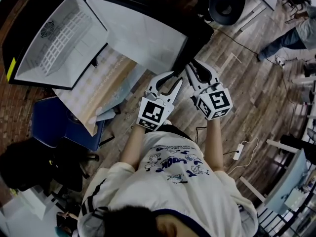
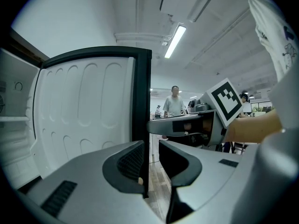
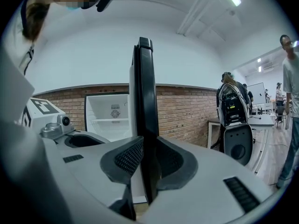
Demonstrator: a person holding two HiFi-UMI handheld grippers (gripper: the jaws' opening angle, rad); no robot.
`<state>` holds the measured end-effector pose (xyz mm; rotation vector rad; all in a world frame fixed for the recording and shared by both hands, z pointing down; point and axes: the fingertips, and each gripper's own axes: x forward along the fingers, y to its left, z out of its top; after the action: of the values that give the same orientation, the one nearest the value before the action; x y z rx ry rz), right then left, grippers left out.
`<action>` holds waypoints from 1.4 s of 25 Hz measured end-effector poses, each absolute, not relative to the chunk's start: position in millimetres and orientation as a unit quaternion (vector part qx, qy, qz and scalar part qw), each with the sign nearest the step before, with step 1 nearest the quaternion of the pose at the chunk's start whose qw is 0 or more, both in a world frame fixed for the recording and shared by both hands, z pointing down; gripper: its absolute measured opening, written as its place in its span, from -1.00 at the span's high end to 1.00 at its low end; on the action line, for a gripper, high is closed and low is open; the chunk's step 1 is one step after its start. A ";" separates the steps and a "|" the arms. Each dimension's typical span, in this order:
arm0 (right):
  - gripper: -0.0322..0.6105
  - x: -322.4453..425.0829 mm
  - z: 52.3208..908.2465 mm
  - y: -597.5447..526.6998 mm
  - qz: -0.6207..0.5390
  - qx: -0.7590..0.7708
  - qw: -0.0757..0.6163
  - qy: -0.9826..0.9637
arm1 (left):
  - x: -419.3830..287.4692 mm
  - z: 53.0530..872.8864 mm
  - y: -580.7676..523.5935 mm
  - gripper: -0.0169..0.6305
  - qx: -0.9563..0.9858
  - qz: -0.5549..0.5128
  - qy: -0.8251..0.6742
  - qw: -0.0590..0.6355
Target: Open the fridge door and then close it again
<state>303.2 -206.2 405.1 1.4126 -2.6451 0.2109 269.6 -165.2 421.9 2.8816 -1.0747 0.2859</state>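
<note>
Black door edge (image 3: pixel 145 101): right gripper (image 3: pixel 145 158) clamps, left gripper (image 2: pixel 150 158) straddles.

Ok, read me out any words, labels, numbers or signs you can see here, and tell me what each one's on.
T-shirt: blue print with cartoon figures, too blurred to read.
Yellow sticker on the fridge: too small to read.
Left marker cube and right marker cube: black-and-white square patterns, no letters or numbers.
Nothing else carries text that can be read.
</note>
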 end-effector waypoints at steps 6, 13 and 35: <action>0.61 289.4 406.9 -188.5 0.068 0.458 0.070 -0.883 | 257.8 422.9 -148.2 0.61 0.925 0.089 -0.369 0.025; 0.61 268.2 405.8 -160.7 0.062 0.427 0.077 -0.899 | 245.5 422.9 -124.7 0.61 0.916 0.085 -0.392 0.031; 0.64 181.2 406.6 -85.4 0.045 0.278 0.096 -0.955 | 178.1 432.6 -70.4 0.58 0.850 0.101 -0.515 0.035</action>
<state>181.2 -85.4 406.6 0.8248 -2.8294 0.1339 178.1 -70.4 432.6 2.6146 -1.5831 0.3118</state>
